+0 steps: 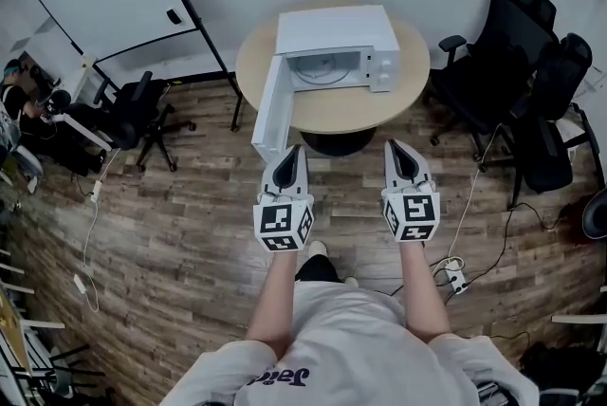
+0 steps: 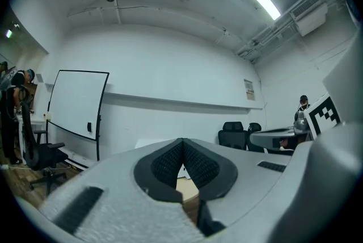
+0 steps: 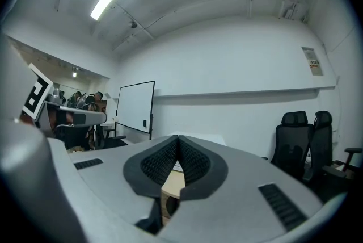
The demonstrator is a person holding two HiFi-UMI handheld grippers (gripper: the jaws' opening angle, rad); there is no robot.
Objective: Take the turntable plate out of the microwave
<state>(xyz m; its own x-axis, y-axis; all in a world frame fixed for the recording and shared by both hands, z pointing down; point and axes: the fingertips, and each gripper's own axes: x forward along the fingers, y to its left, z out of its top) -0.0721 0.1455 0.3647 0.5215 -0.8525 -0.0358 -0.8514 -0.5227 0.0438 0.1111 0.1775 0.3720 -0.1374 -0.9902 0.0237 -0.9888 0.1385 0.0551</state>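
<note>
The turntable plate (image 1: 321, 68) lies flat inside the microwave (image 1: 338, 32), ahead of both grippers and well apart from them. It sits roughly between the lines of the two tools. From the head view it reads as a pale round disc with faint rings. It is probably glass, though it is too small there to be sure.

The microwave is a white, smooth box standing on a round table (image 1: 353, 112) with a light wood top. Its door (image 1: 269, 106) is swung wide open toward the left, past the table's edge.

The left gripper (image 1: 294, 149) and the right gripper (image 1: 396, 145) are held level and side by side, short of the table. Each has its jaws closed together with nothing between them. Their shells are light grey and matt, tapering to a point, and the inner pads are black with a fine ribbed texture.

The floor (image 1: 190, 224) is brown wood-look planking, and black mesh office chairs (image 1: 505, 53) stand at the right.
</note>
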